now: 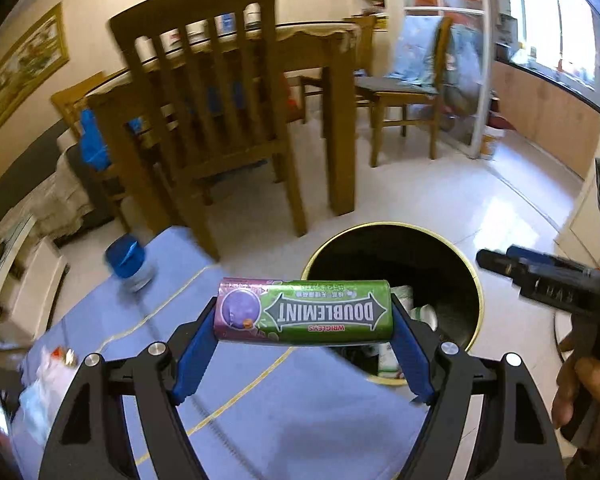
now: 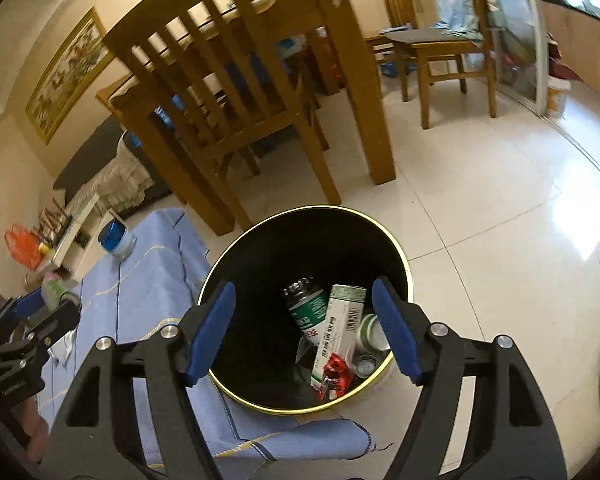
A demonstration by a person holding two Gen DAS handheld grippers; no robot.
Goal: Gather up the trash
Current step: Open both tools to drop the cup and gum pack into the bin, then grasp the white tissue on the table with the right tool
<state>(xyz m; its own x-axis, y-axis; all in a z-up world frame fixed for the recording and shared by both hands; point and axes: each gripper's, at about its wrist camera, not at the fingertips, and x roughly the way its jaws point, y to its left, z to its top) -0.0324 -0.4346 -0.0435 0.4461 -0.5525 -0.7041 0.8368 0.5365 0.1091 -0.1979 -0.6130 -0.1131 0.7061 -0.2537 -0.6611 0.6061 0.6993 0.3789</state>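
Left gripper [image 1: 304,312] clamps gum canister [image 1: 304,312] endwise; axis crosswise, cap probably rightward.

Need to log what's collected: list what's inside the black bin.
Inside the black bin: a dark green-labelled bottle, a green-and-white carton, a red wrapper and a white-green container. Anything beneath them is hidden.

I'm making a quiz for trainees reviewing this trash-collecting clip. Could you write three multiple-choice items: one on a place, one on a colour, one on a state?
1. Where is the blue-lidded jar?
A. In the bin
B. On the blue cloth
C. On a chair

2. What colour is the bin rim?
A. Yellow
B. Red
C. White

3. What does the left hand-held gripper hold?
A. Nothing
B. A red wrapper
C. A Doublemint tube

B: it stands on the blue cloth beside the bin.
A: a yellow edge rings the black inside.
C: both pads press the tube's ends.
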